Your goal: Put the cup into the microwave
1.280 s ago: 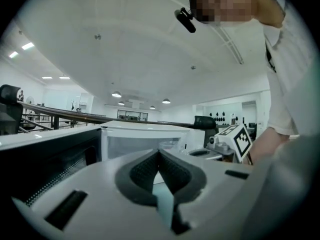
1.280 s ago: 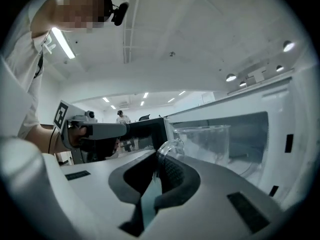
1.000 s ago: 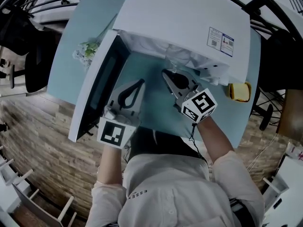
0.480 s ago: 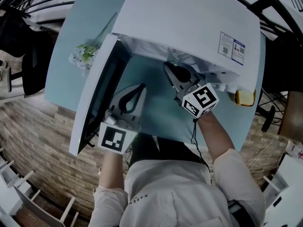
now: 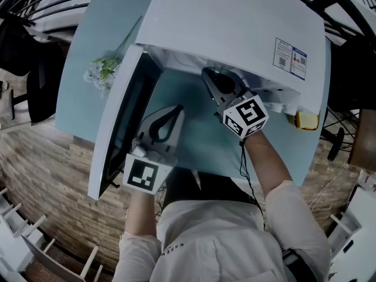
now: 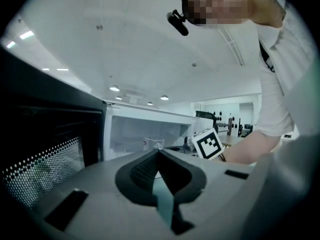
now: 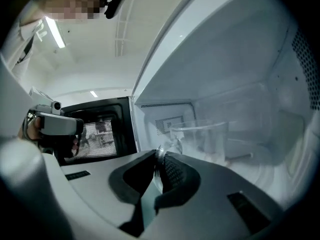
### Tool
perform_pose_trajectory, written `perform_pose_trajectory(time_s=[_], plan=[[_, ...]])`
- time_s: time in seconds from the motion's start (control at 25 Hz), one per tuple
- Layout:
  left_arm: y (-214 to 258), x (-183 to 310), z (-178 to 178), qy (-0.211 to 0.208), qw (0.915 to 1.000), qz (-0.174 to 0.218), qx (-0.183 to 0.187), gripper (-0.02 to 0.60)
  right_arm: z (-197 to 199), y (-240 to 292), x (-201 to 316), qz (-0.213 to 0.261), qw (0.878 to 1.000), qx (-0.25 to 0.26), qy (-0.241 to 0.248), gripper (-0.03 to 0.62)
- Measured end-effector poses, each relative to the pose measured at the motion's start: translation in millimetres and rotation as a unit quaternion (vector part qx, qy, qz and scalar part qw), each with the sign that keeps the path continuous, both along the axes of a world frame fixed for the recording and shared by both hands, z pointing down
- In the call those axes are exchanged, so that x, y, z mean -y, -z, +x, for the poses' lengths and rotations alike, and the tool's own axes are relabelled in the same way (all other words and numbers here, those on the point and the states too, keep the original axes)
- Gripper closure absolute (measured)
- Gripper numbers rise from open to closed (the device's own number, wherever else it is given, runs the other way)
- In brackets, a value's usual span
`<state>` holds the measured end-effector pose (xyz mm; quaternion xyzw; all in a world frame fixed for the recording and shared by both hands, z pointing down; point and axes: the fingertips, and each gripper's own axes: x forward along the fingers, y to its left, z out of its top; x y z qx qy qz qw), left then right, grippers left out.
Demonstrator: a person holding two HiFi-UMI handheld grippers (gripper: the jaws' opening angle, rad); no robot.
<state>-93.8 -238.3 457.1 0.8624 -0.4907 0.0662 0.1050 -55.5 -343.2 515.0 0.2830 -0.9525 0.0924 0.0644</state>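
Right hand-held gripper [image 7: 159,155] is clamped on the handle of a clear glass cup [image 7: 202,136] and holds the cup inside the cavity of the white microwave [image 5: 235,22]. Left hand-held gripper [image 6: 159,151] is closed with nothing between its jaws. It sits nearer the person, just right of the microwave door [image 5: 117,122], which stands open at the left above the pale blue counter [image 5: 197,145].

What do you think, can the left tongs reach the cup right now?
Probably yes. The microwave door is open and nothing stands between the left tongs and the cup. But the right tongs are gripping it, so room looks tight.
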Motion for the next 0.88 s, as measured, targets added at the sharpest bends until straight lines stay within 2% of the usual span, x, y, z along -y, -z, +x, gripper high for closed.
perform_pose_trajectory(time_s=[0.52, 0.68, 0.88], plan=[[-12.9, 4.9, -0.2, -0.006, 0.9997, -0.018, -0.013, 0.58, -9.0, -2.8, 19.2, -0.006, 1.0, -0.01, -0.015, 0.571], [-15.3, 6.3, 4.2, -0.01, 0.9996, -0.019, -0.02, 0.58, -9.1, -5.5, 15.1, 0.004, 1.0, -0.025, -0.005, 0.508], [-19.2, 4.0, 11.1, -0.016, 0.9993, -0.021, -0.028, 0.58, 8.0, -7.5, 16.0, 0.004, 0.999, -0.009, -0.037, 0.499]])
